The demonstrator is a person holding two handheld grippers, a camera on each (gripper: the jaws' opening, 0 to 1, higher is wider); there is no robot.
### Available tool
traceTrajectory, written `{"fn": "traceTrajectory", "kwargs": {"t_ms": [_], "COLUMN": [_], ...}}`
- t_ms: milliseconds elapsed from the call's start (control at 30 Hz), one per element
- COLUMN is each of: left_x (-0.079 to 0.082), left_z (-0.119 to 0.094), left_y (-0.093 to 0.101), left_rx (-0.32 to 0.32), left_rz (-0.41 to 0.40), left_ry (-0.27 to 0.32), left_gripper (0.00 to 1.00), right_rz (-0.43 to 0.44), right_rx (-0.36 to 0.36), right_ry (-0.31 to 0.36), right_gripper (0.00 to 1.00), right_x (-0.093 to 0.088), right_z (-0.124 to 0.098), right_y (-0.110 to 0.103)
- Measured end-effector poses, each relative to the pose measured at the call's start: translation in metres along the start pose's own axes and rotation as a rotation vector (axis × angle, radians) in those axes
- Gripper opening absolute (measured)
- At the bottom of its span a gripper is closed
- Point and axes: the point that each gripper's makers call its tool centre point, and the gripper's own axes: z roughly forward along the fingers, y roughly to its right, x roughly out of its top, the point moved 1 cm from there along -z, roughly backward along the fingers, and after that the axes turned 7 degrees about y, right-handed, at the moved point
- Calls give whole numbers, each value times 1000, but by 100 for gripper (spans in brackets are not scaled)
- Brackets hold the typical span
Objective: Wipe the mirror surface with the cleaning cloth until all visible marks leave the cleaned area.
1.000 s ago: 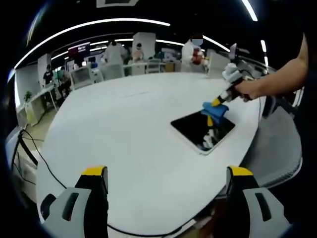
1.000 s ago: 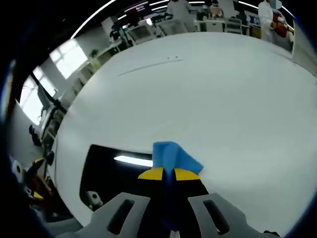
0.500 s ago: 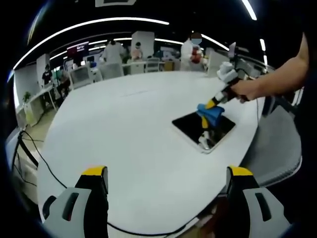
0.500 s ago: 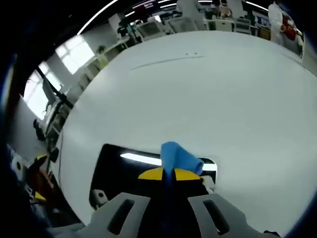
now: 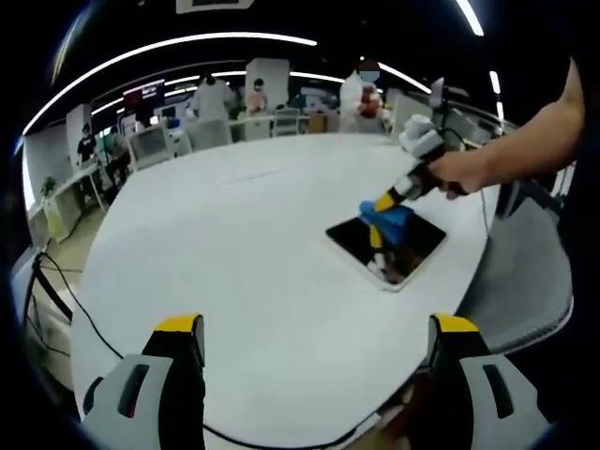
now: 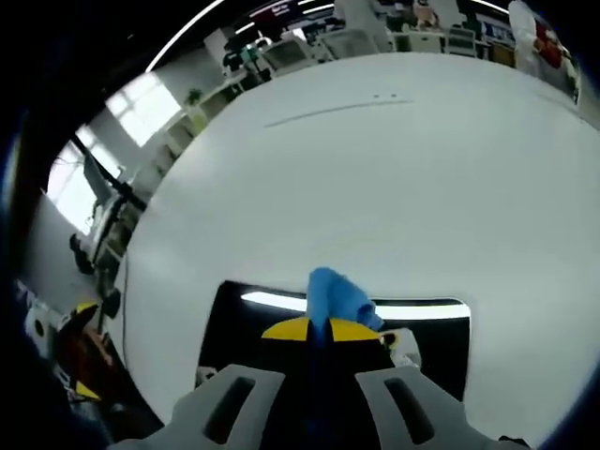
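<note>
The right claw (image 6: 314, 330) is clamped on the blue cleaning cloth (image 6: 337, 295), pressing it onto the dark mirror (image 6: 433, 337). From the left gripper view, the mirror (image 5: 354, 239) lies flat on the white surface (image 5: 244, 253), toward its right side and close to the near right edge, with the cloth (image 5: 386, 217) on its far half and a person's hand (image 5: 461, 172) holding that tool. The left claw (image 5: 319, 352) hangs over the near part of the surface with its jaws wide apart and nothing between them.

The main risk, as a judgement, is the mirror sliding: nothing holds it down, it sits near the edge, and a firm stroke toward that edge could push it off. The cloth is gripped by a small pinch, so it could bunch up or slip free, letting the yellow fingertips (image 6: 292, 329) scrape the glass. Any marks are too small to tell against the reflections, so a missed patch is likely.

No brand, label or writing can be read; a screen in the far room is too blurred.
</note>
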Motion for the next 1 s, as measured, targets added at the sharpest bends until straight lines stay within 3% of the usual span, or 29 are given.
{"fn": "traceTrajectory", "kwargs": {"t_ms": [67, 300, 433, 667, 1000], "left_x": [-2, -9, -13, -21, -17], "left_z": [2, -1, -5, -9, -9], "left_y": [1, 3, 5, 5, 5], "left_rx": [-4, 4, 7, 8, 9], "left_rz": [5, -12, -25, -17, -5], "left_ry": [-5, -5, -13, -38, -35], "left_gripper": [99, 99, 99, 99, 99], "right_rz": [-38, -27, -101, -87, -102], "right_rx": [-8, 31, 55, 82, 150], "right_ry": [3, -12, -34, -49, -57], "right_gripper": [1, 1, 1, 1, 1], "right_x": [0, 1, -1, 0, -2], "right_z": [2, 11, 18, 31, 41], "right_y": [-2, -24, -42, -66, -95]}}
